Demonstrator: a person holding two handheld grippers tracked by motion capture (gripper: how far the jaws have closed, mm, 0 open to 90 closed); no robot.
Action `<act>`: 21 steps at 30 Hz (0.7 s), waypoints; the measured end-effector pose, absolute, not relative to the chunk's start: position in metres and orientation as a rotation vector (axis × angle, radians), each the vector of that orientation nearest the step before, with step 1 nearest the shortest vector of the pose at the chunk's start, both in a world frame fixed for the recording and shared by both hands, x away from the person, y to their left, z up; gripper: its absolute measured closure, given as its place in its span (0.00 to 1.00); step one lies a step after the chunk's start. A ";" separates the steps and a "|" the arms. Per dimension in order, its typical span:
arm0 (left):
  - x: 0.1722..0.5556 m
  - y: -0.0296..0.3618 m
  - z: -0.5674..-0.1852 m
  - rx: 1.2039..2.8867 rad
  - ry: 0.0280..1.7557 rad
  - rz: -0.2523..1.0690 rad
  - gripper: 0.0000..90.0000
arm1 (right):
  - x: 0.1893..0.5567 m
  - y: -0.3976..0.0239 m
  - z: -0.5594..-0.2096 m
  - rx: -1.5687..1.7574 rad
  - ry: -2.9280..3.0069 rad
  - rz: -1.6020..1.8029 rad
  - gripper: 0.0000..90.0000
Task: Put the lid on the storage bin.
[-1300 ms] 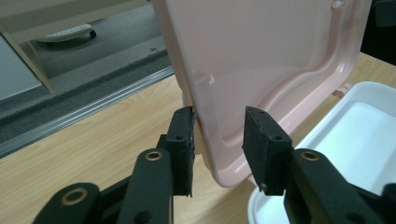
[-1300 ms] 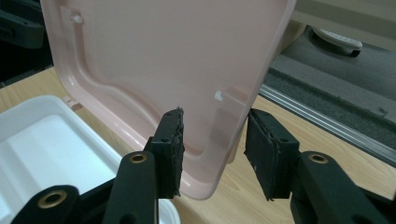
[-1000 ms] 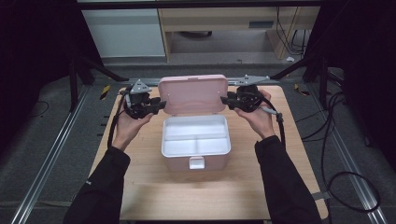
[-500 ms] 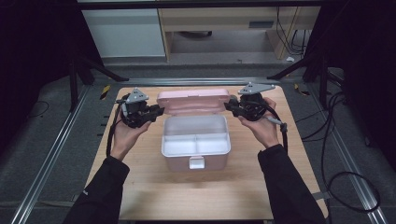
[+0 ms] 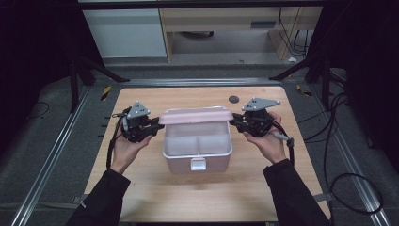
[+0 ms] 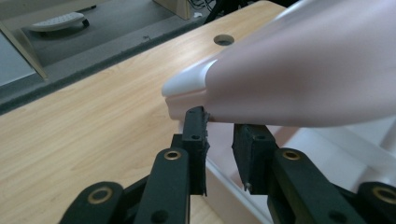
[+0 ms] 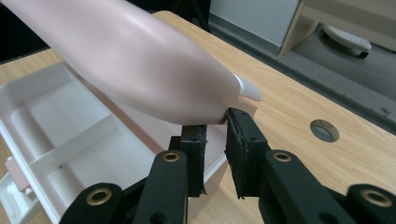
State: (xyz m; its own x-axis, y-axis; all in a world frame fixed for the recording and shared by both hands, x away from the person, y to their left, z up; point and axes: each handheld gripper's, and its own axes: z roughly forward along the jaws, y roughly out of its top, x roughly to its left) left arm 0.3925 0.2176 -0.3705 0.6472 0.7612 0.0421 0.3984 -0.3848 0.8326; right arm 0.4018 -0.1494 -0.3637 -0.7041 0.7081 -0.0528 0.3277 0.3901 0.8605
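Note:
A pink box [image 5: 197,159] with a white divided inside [image 7: 70,130] stands mid-table, its latch facing the person. Its pink lid [image 5: 195,115] hangs half lowered over the base, hinged at the far side. My left gripper [image 5: 157,125] holds the lid's left end, my right gripper [image 5: 233,123] its right end. In the left gripper view the lid's corner [image 6: 303,60] sits at the tips of my gripper [image 6: 219,123]. In the right gripper view the lid's rim [image 7: 140,60] lies between the tips of that gripper [image 7: 212,121]. Both pairs of jaws have just closed a little on the lid.
The wooden table [image 5: 141,188] has a round hole [image 5: 234,99] behind the box. Cables [image 5: 329,141] trail on the floor to the right. Metal rails run along both table sides, and a cabinet stands beyond the far edge.
The lid has swung from upright down toward the person, now about halfway over the base. Both hands came nearer with it and sank slightly.

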 end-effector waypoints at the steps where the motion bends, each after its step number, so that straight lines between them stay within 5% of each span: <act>1: 0.390 0.218 -0.372 2.012 0.901 0.530 0.82 | 0.400 -0.150 -0.365 0.893 2.248 1.250 0.84; 21: 0.347 0.224 -0.397 2.038 0.901 0.561 0.60 | 0.357 -0.166 -0.393 0.888 2.277 1.246 0.52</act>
State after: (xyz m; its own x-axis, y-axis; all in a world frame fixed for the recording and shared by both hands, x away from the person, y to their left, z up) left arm 0.3473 0.2244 -0.3966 0.6449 0.7613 0.0672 0.3970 -0.4088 0.8218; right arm 0.3572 -0.1657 -0.3930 -0.7205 0.6923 -0.0393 0.3403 0.4024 0.8499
